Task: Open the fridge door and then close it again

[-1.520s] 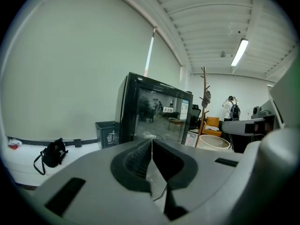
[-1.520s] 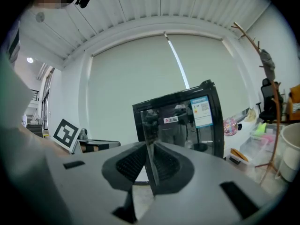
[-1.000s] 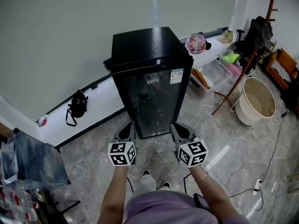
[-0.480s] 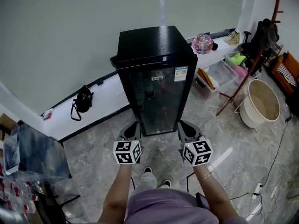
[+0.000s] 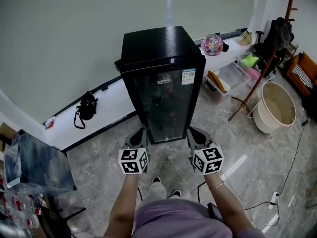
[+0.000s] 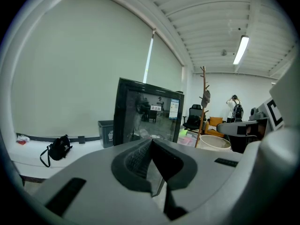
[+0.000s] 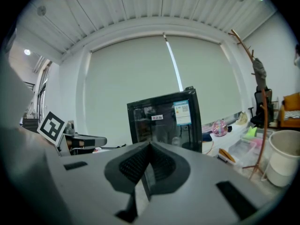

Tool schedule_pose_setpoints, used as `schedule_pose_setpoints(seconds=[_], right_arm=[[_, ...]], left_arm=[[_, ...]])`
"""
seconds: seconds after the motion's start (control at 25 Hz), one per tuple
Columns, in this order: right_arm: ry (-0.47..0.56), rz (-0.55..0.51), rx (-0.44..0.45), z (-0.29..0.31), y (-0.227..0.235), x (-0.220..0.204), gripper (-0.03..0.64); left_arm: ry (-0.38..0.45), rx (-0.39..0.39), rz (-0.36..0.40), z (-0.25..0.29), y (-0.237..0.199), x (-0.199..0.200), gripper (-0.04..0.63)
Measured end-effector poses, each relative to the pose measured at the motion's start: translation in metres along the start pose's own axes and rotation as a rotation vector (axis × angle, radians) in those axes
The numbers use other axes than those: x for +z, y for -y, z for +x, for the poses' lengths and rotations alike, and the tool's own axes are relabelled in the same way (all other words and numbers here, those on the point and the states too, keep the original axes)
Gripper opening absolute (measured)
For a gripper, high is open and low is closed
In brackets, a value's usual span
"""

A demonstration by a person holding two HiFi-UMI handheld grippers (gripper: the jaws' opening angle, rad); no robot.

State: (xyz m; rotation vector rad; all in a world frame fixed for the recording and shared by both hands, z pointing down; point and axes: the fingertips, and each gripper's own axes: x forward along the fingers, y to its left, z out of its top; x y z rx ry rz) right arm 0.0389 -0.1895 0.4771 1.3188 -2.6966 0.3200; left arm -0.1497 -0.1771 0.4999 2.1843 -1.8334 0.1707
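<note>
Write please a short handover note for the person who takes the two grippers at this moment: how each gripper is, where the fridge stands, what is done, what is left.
Left gripper: jaws together, empty, held low in front of the fridge, apart from it.
Right gripper: jaws together, empty, also short of the fridge.
The fridge: black, upright by the wall, straight ahead; its glass door is shut.
Done: nothing that shows; neither gripper touches the door.
Left: reach the door, pull it open, then push it shut.
</note>
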Motion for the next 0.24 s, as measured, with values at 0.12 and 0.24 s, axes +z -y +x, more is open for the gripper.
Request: schedule_pose_setpoints(seconds=[0.12,0.24], right_arm=[[0.002,-0.002,0.001,-0.0004,0.0005,0.0007,0.003],[0.006,-0.002,0.001,-0.0014,0.0006,0.0022,0.003]], left_arm=[[0.002,-0.001,-0.002,0.0011,0.0007,0.0009,0.003],[0.003,-0.002,-0.001,0.0012,0.0011,0.0020,0.003]])
